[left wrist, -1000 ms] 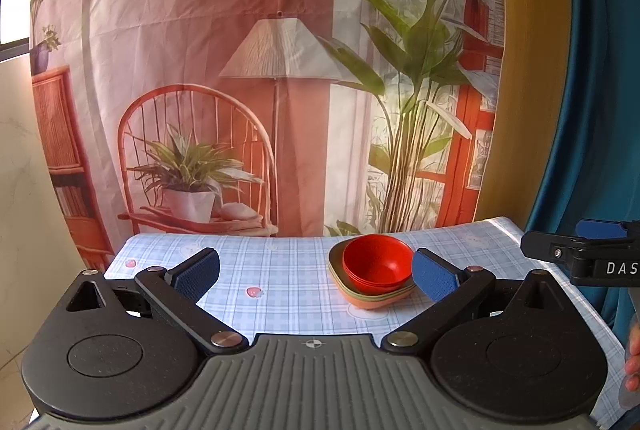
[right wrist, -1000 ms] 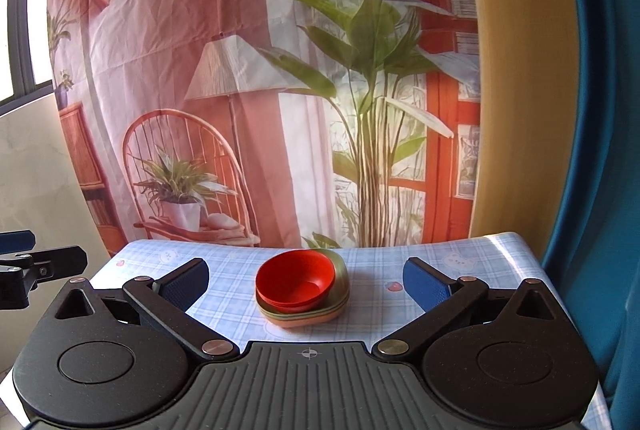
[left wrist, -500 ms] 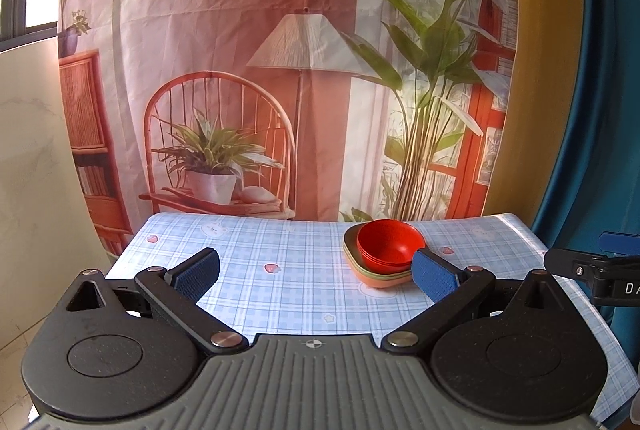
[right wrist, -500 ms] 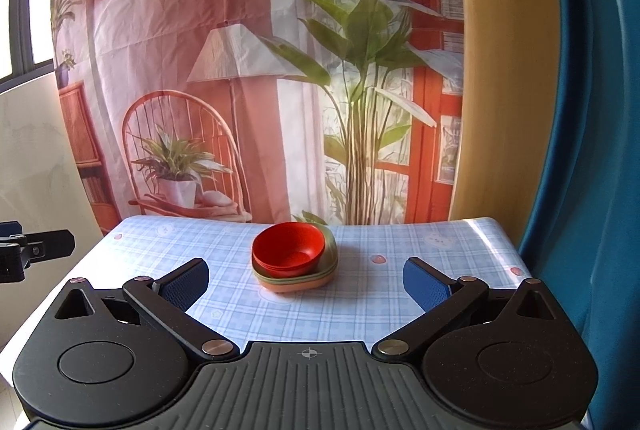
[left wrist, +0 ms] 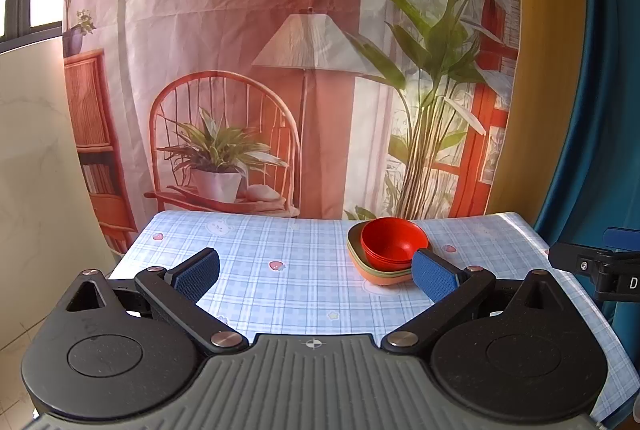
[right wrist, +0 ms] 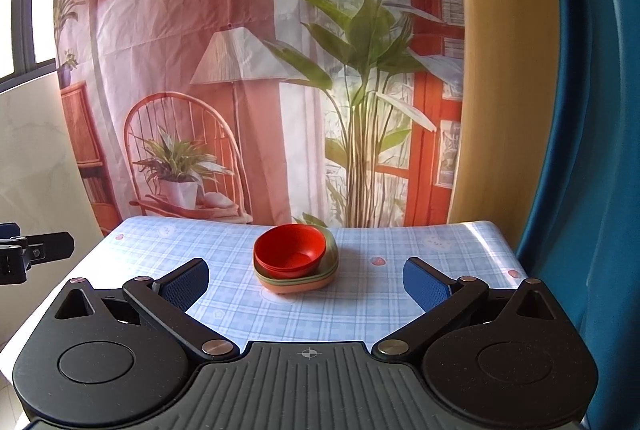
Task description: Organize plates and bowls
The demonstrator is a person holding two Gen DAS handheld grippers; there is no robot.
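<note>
Bowls, glossy red [right wrist: 289, 245] and nested one inside another, sit on a stack of squarish plates with rounded corners [right wrist: 298, 280], green over orange, on a table covered with a light-blue checked cloth [right wrist: 372, 300] dotted with small pink motifs. In the right wrist view this stack lies ahead of the right gripper [right wrist: 306, 280], between its two fingers and a little nearer the left one, well beyond both blue-padded fingertips [right wrist: 424, 284]. The right gripper's fingers are spread wide with nothing between them and touch nothing.

In the left wrist view the same red bowls [left wrist: 394, 244] and plates [left wrist: 384, 276] lie ahead and off to the right, just behind the right-hand fingertip of the left gripper [left wrist: 316, 276], whose blue pad [left wrist: 434, 276] overlaps the near right edge of the stack in the picture; whether it touches cannot be told. The left gripper's fingers are also spread wide and hold nothing, with bare checked cloth [left wrist: 280, 294] between them.

Each gripper shows at the edge of the other's view: the black body of the right one far right of the left fingers, the left one far left of the right fingers.

Behind the table hangs a printed fabric backdrop [right wrist: 240, 69] showing a lamp, a chair and leafy plants, with a blue curtain [right wrist: 580, 149] to the right.
</note>
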